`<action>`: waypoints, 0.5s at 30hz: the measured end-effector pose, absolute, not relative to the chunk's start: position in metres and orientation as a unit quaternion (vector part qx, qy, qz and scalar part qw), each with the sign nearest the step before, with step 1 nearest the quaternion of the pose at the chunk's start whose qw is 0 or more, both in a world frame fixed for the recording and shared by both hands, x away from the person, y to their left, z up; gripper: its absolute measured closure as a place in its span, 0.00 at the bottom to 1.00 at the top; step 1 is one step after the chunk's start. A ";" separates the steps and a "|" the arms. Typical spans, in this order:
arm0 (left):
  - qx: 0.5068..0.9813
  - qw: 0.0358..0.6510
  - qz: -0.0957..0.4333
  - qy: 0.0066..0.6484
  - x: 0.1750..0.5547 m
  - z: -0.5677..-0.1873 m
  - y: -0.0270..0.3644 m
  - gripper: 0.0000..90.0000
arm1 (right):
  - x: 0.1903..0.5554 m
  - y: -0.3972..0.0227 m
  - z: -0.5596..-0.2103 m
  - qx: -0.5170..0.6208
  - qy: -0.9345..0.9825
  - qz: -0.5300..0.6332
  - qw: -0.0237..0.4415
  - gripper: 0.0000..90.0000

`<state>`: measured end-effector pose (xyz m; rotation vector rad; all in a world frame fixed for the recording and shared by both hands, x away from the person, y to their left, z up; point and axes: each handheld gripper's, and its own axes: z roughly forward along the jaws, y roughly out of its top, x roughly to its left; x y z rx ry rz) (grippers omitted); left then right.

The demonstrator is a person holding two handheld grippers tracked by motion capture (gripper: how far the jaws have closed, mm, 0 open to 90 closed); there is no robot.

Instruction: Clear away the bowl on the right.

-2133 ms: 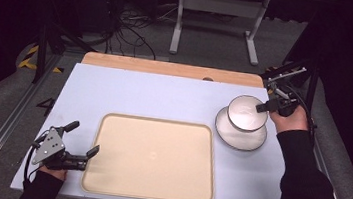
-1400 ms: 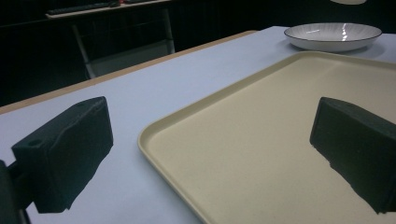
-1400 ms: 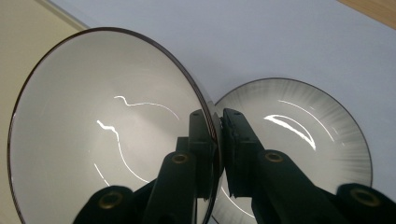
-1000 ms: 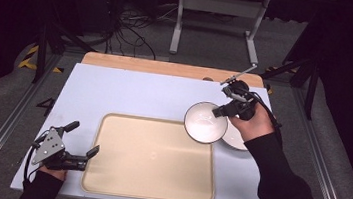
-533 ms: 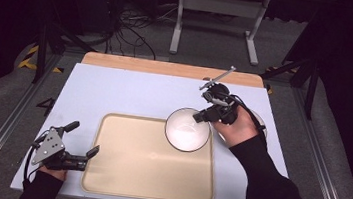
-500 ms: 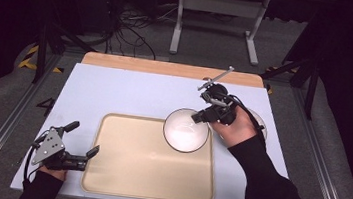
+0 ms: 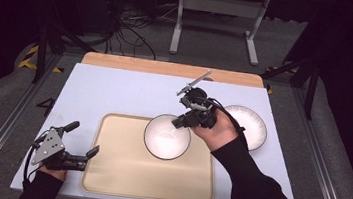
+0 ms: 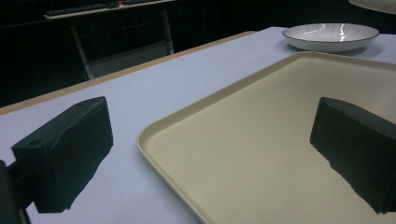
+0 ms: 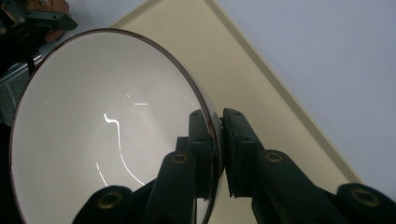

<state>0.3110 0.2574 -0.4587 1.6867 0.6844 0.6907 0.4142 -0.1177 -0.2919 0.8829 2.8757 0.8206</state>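
My right gripper (image 7: 180, 122) is shut on the rim of a white bowl (image 7: 166, 136) and holds it in the air over the far right part of the beige tray (image 7: 120, 173). In the right gripper view the two black jaws pinch the bowl (image 9: 107, 135) wall, one inside and one outside. A white ribbed plate (image 7: 248, 125) lies on the table to the right of the tray, with nothing on it. My left gripper (image 7: 81, 143) rests at the tray's near left corner, jaws wide apart and nothing between them; its view looks across the tray (image 8: 261, 140) toward the plate (image 8: 329, 36).
The tray lies on a pale blue table top (image 7: 120, 93) with a wooden strip (image 7: 168, 68) along its far edge. Beyond the table stand a metal frame (image 7: 219, 14) and loose cables (image 7: 121, 33) on the floor.
My right gripper has carried the bowl leftward, from above the plate to over the tray's right part. The left gripper has stayed where it was.
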 end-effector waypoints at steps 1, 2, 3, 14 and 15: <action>0.716 0.562 0.293 0.291 0.311 -0.459 0.257 0.00 | 0.414 -0.115 -0.293 0.282 0.922 0.264 0.009 0.92; 0.716 0.562 0.293 0.290 0.311 -0.459 0.257 0.00 | 0.414 -0.113 -0.293 0.279 0.923 0.266 0.008 0.92; 0.716 0.562 0.293 0.290 0.311 -0.459 0.257 0.00 | 0.413 -0.112 -0.294 0.278 0.923 0.266 0.007 0.92; 0.718 0.561 0.293 0.289 0.311 -0.458 0.258 0.00 | 0.416 -0.094 -0.314 0.276 0.927 0.254 -0.009 0.92; 0.718 0.561 0.293 0.289 0.311 -0.458 0.258 0.00 | 0.416 -0.093 -0.317 0.276 0.927 0.254 -0.008 0.92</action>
